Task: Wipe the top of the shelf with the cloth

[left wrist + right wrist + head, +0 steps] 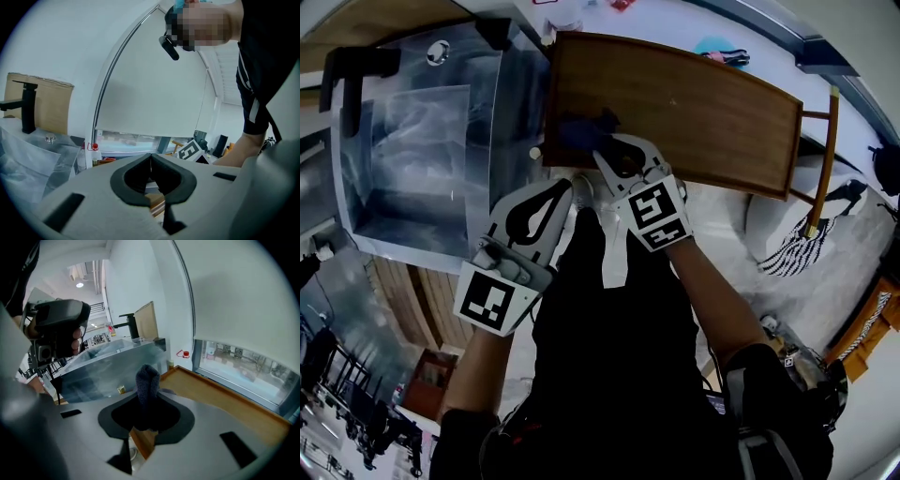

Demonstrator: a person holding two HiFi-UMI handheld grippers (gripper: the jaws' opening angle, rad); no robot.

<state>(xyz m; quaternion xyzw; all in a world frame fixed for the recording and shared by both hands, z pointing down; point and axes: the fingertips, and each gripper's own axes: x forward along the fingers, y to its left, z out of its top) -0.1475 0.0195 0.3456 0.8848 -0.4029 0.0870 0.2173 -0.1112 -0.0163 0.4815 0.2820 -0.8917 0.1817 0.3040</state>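
Note:
The shelf's wooden top point(703, 112) with a raised rim fills the upper middle of the head view. My right gripper point(607, 142) hangs over its near left corner, shut on a dark blue cloth point(581, 129) that bunches past the jaw tips onto the wood. In the right gripper view the cloth point(147, 380) stands up between the jaws of the right gripper point(149, 397), with the shelf top point(225, 399) beyond it. My left gripper point(566, 185) is held just short of the shelf's near edge, shut on nothing. The left gripper point(151, 158) shows its jaw tips meeting.
A steel sink point(412, 141) with a black faucet point(358, 67) stands against the shelf's left side. A wooden rail point(825, 159) and a striped bag point(797, 248) are to the right. The person's dark clothing fills the lower middle. A window point(243, 362) runs behind the shelf.

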